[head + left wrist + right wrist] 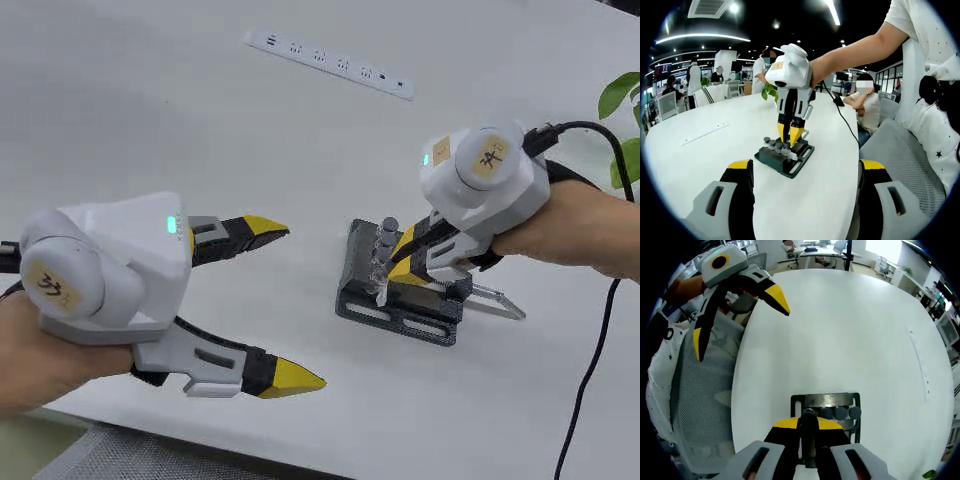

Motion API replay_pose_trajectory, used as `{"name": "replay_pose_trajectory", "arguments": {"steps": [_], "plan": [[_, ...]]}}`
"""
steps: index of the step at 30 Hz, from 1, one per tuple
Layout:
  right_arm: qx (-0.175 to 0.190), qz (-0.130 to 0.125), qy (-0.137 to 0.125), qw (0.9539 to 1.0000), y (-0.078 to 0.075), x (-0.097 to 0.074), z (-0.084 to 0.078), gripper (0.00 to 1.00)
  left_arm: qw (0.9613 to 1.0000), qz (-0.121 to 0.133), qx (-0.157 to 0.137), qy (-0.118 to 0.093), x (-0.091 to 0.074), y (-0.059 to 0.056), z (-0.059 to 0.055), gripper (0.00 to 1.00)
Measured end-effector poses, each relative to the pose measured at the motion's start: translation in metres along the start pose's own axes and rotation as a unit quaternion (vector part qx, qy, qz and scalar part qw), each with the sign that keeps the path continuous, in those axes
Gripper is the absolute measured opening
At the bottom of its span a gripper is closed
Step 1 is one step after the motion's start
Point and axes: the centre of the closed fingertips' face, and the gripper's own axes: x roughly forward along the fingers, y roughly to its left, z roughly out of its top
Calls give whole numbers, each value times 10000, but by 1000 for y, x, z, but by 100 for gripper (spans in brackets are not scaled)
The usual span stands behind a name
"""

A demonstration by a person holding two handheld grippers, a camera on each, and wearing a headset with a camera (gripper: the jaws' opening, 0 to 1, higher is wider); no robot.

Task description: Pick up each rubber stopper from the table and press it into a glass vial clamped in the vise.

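Grey stopper [807,414] between right gripper's [807,423] jaws

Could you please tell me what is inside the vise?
A row of glass vials with grey stoppers stands in the vise. The right gripper is closed on the end stopper, hiding its vial.

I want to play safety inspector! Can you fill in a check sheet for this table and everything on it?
Surface: white table, looks clean.
Job's things: black vise holding a row of glass vials, several capped with grey stoppers.
Clutter: white power strip at the far side.
Grippers: right gripper over the vise, fingers shut on what looks like a dark stopper; left gripper off to the side, fingers open.
Cables: black cable trailing from the right gripper.
Surroundings: green plant; office with people behind.
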Motion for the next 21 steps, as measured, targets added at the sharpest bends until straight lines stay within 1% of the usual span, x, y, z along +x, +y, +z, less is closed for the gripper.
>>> {"name": "replay_pose_trajectory", "arguments": {"steps": [2,5,7,9,11,16,21], "plan": [[16,17,8,10000,-2,3,0,6,10000,2,-24,-27,0,0,1,85],[-39,-20,105,9999,-3,4,-2,6,10000,1,-17,-32,0,0,1,85],[-44,-19,123,9999,-4,5,-2,6,10000,0,-18,-27,0,0,0,85],[-55,-2,151,9999,-4,6,-3,6,10000,-2,-30,-31,0,0,0,85],[-111,-8,233,9997,-2,7,-5,6,10000,-3,-43,-25,0,0,-1,85],[-122,-1,247,9996,-3,8,-3,6,10000,-15,-58,-20,0,-1,-3,84],[-165,-2,321,9993,-2,8,-2,6,10000,-27,-63,-46,1,-2,-2,84]]}}
